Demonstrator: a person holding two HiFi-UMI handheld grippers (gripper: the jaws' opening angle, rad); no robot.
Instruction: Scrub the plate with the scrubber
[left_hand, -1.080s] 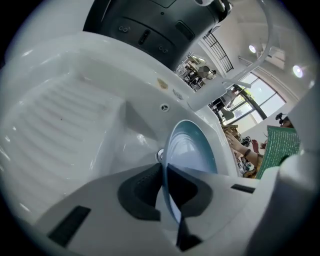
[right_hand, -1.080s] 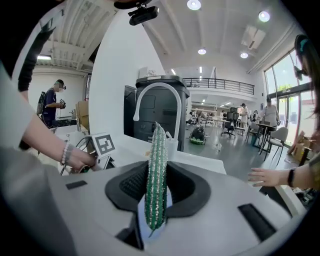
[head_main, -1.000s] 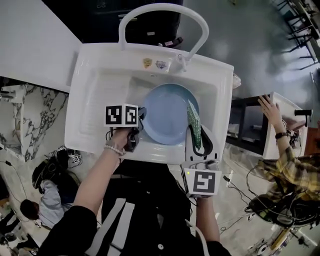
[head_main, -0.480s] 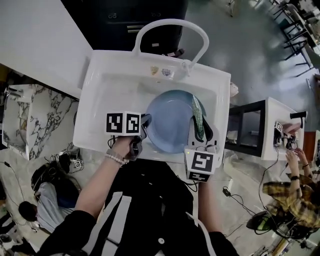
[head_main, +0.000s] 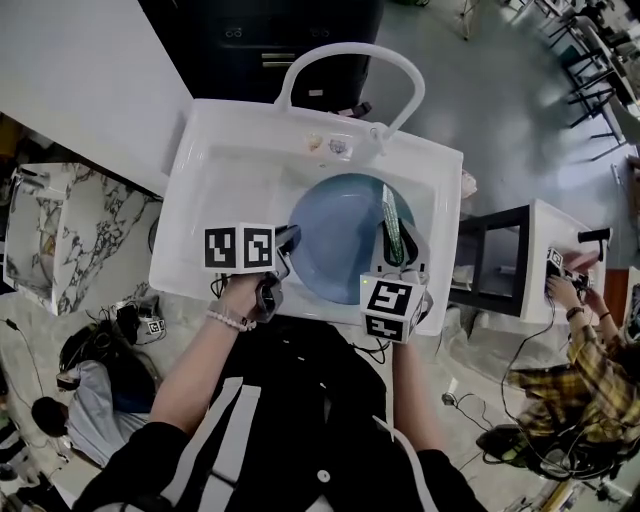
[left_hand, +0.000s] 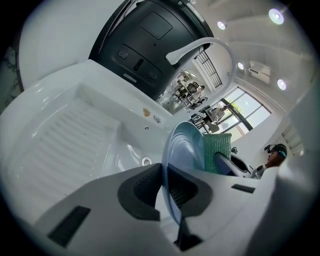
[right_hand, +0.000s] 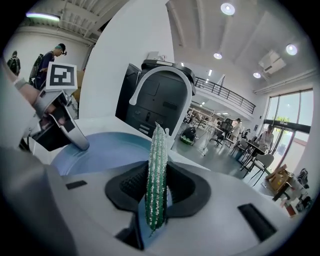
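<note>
White sink (head_main: 200, 200) fills the head view, faucet (head_main: 345, 60) arching over the far rim. Blue plate (head_main: 335, 235) is over the basin, raised and tilted, face toward the right tongs.

Head view only: both tongs sit on opposite sides of the plate.

Left tongs (head_main: 285, 250) are clamped on the plate's left rim. Only the left gripper view shows the rim edge-on between the pads, plus the ribbed drainer and drain (left_hand: 146, 161).

Right tongs (head_main: 400, 245) are pinched shut on the green scrubber (head_main: 393, 222). Its long axis runs away from the person, tip toward the faucet, along the plate's right side. Only the right gripper view shows it standing thin-edge up between the pads.
</note>
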